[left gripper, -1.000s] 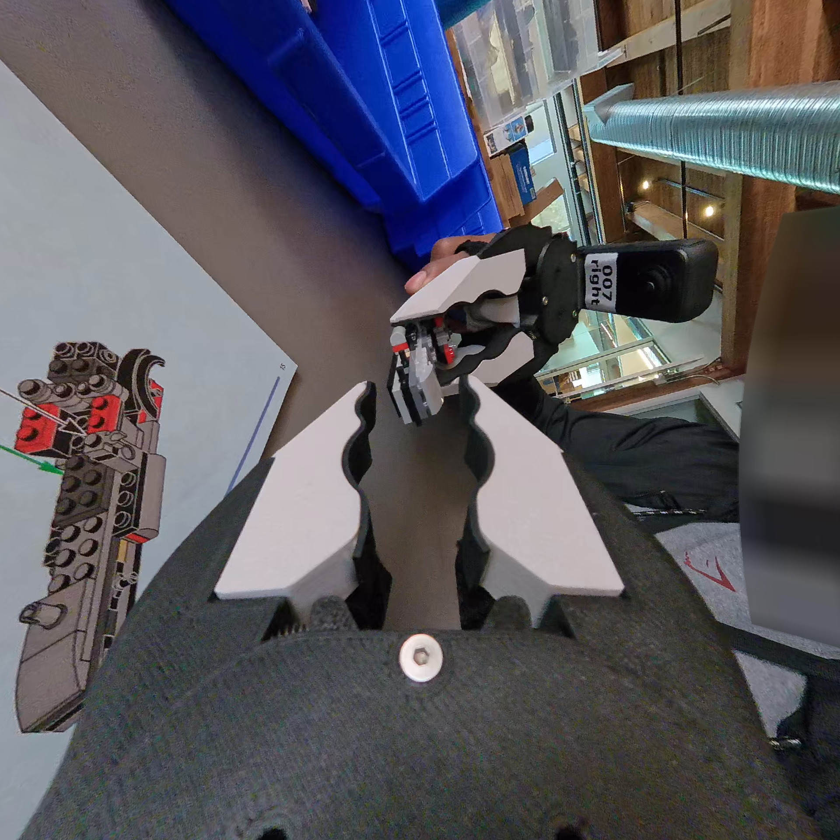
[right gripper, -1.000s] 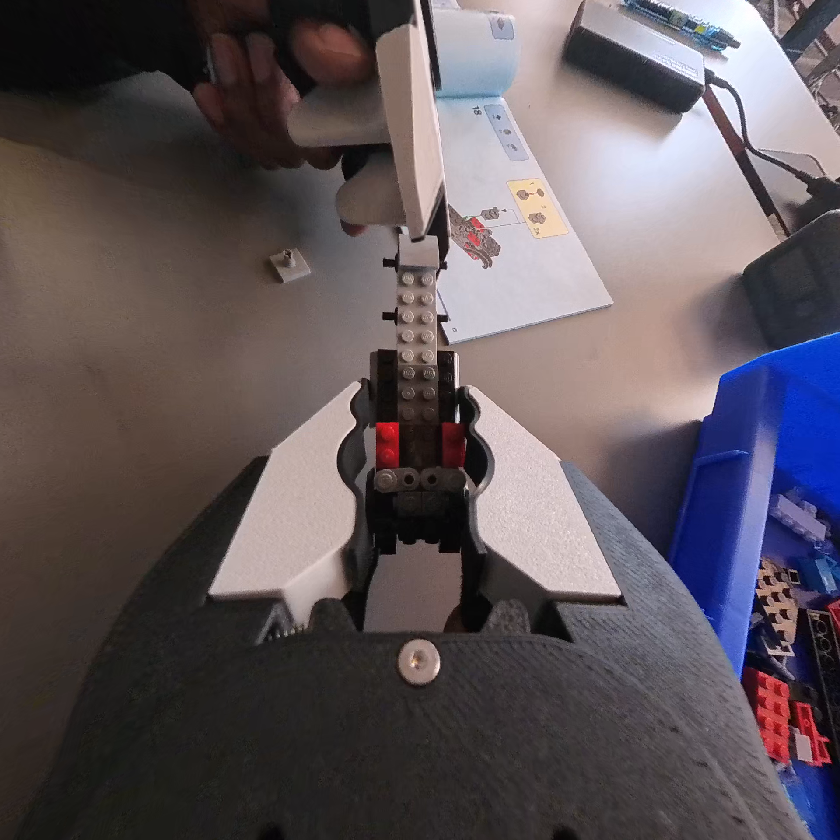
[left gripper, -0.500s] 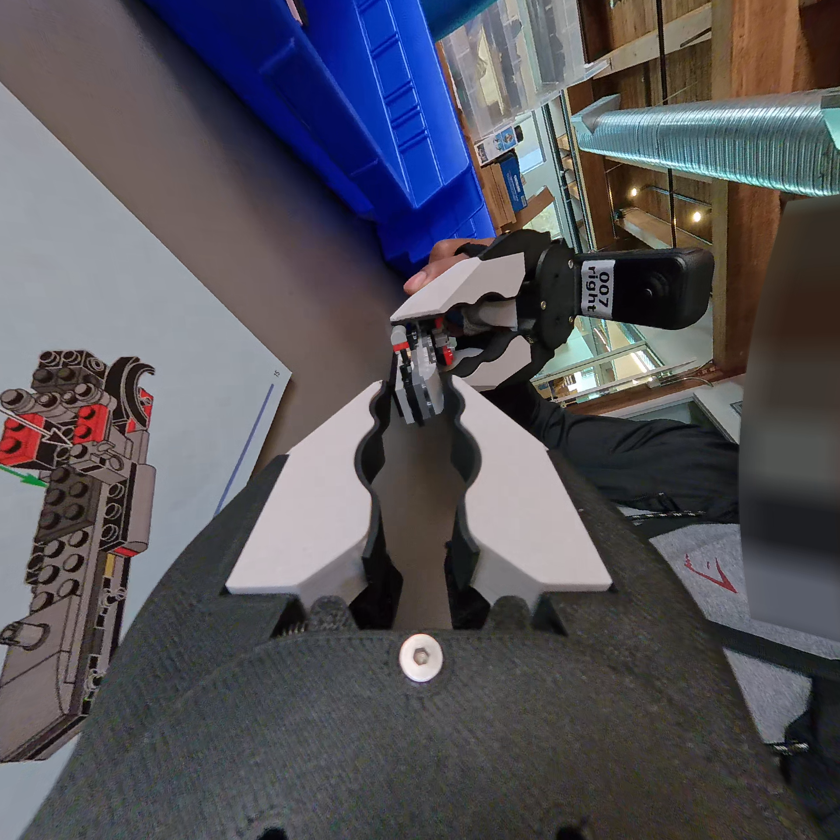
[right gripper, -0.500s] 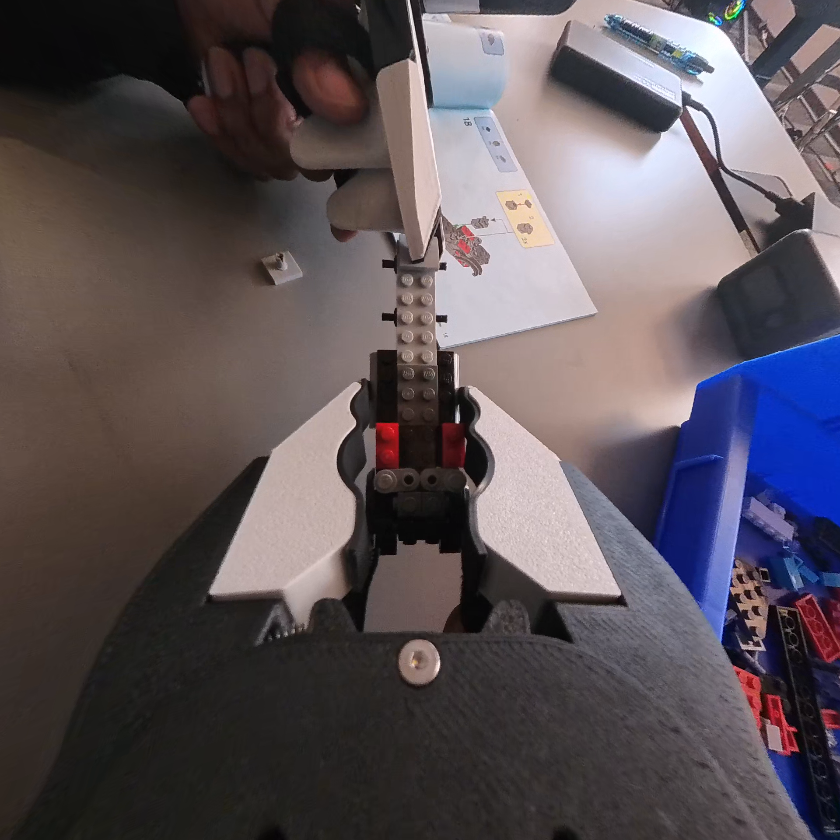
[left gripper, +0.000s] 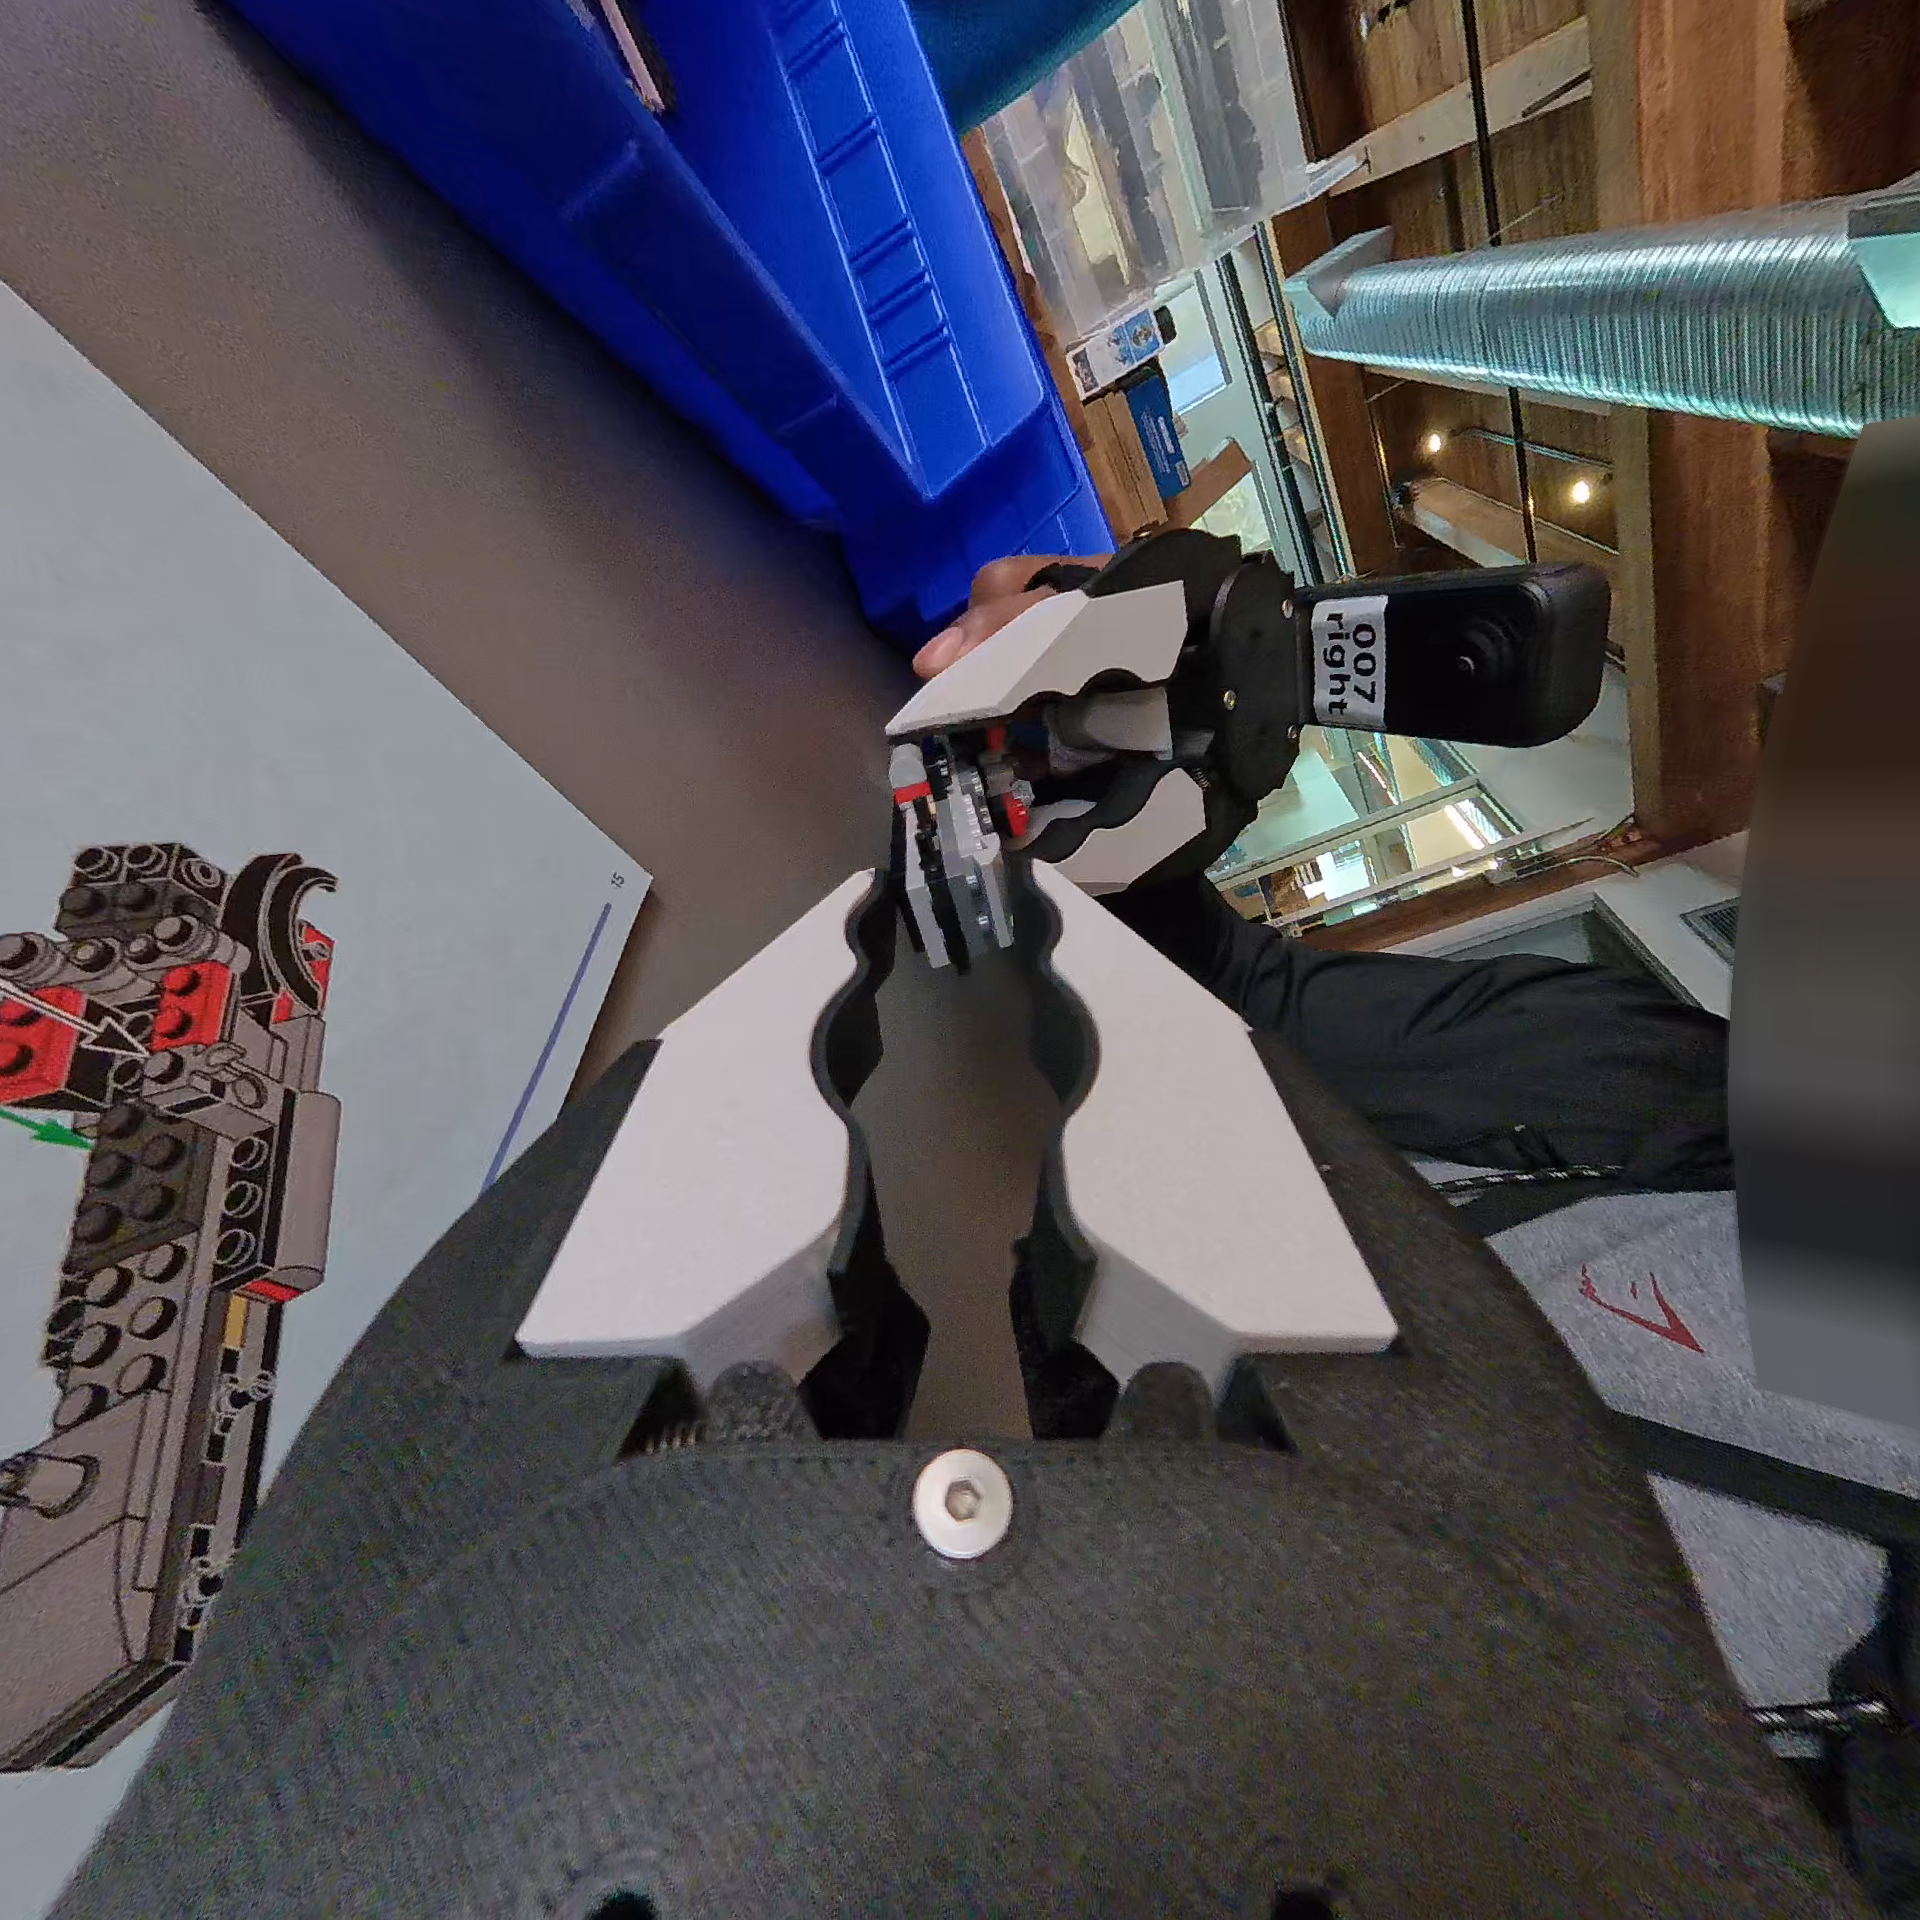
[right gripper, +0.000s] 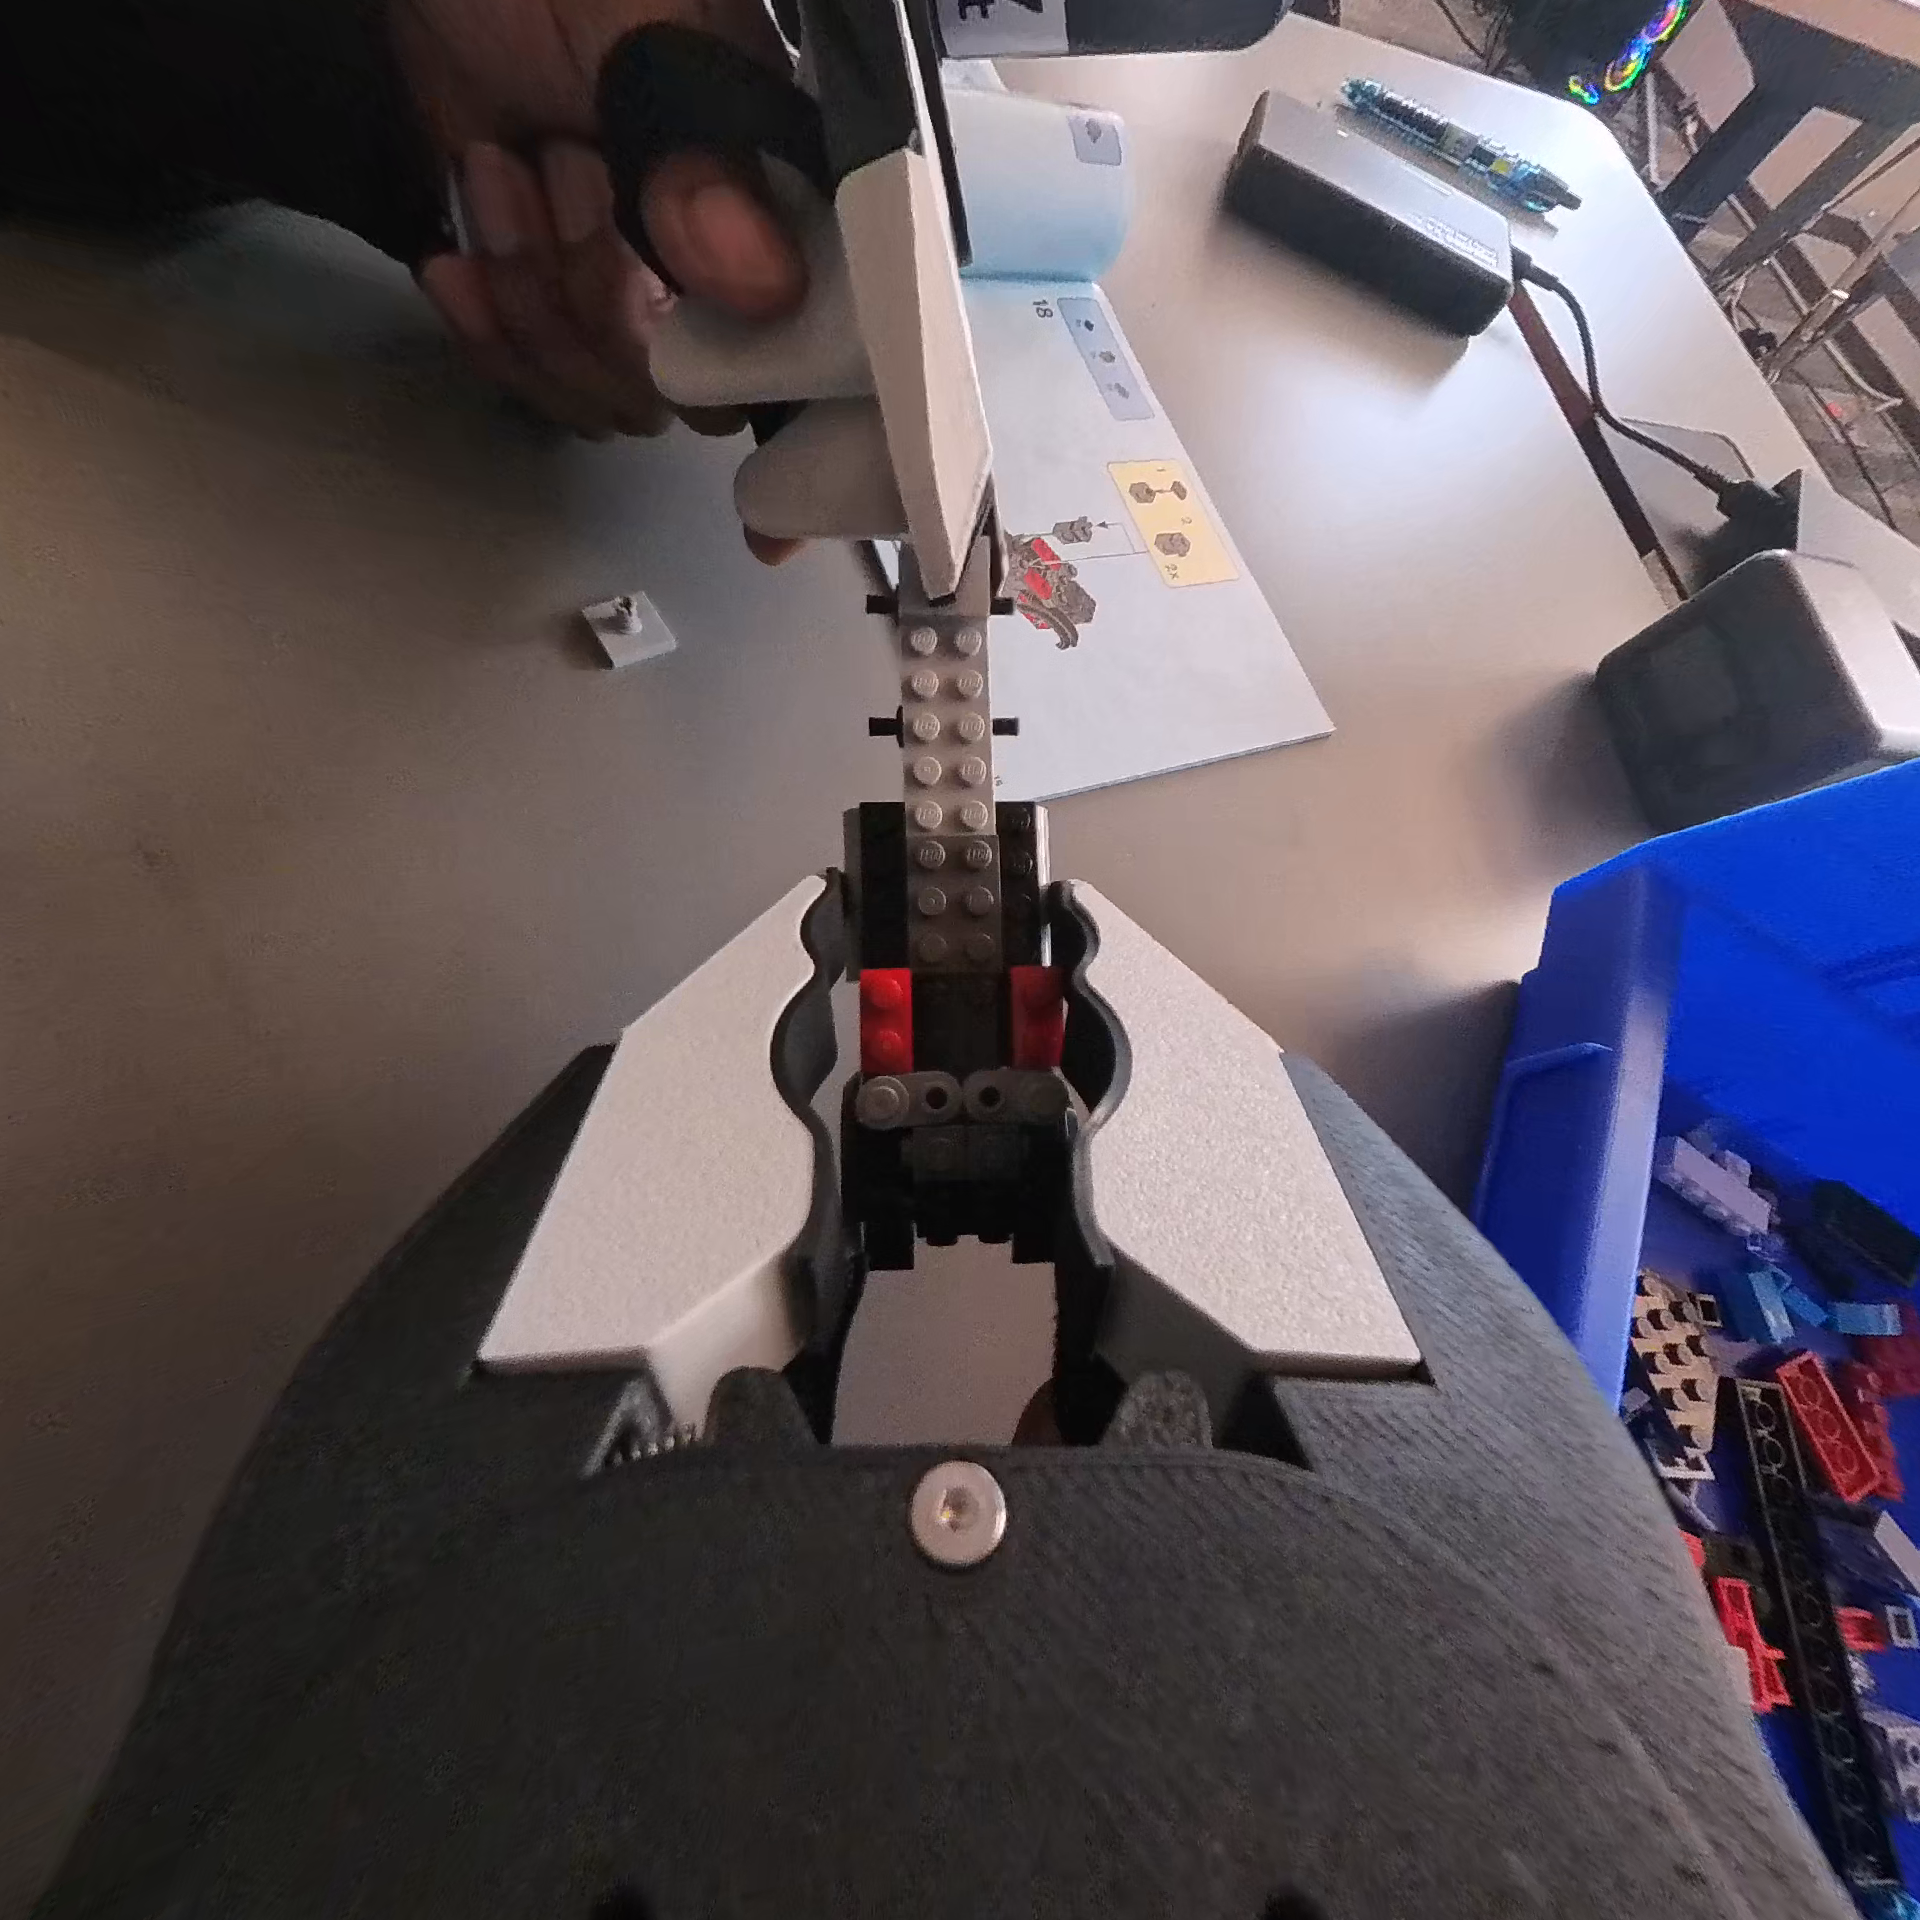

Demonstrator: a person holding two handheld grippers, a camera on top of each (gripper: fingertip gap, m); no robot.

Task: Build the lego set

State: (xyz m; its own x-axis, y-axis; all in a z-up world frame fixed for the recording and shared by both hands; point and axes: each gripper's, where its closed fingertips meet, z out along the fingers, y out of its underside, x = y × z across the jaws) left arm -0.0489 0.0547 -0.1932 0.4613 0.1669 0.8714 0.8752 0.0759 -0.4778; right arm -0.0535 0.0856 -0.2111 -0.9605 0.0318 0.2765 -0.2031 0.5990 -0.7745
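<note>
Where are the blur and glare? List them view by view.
Left wrist view: lego model sharp, windows behind it blown out, instruction booklet slightly soft. Right wrist view: hand blurred, far table washed by glare, blue bin soft at the edge.

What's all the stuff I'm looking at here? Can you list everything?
Lego model: one, grey, black and red, held in the air between both grippers.
Loose plate: one, grey, on the table left of the model.
Instruction booklet: one, pale blue, open on the table.
Bins: at least two, blue, the near one holding loose bricks.
Black box: one, with cable, far side of the table.
Table: one, grey.
Duct: one, silver, overhead.
Right gripper: shut on the model's wide end.
Left gripper: around the narrow end; contact unclear.
Hand: holds the left gripper.
</note>
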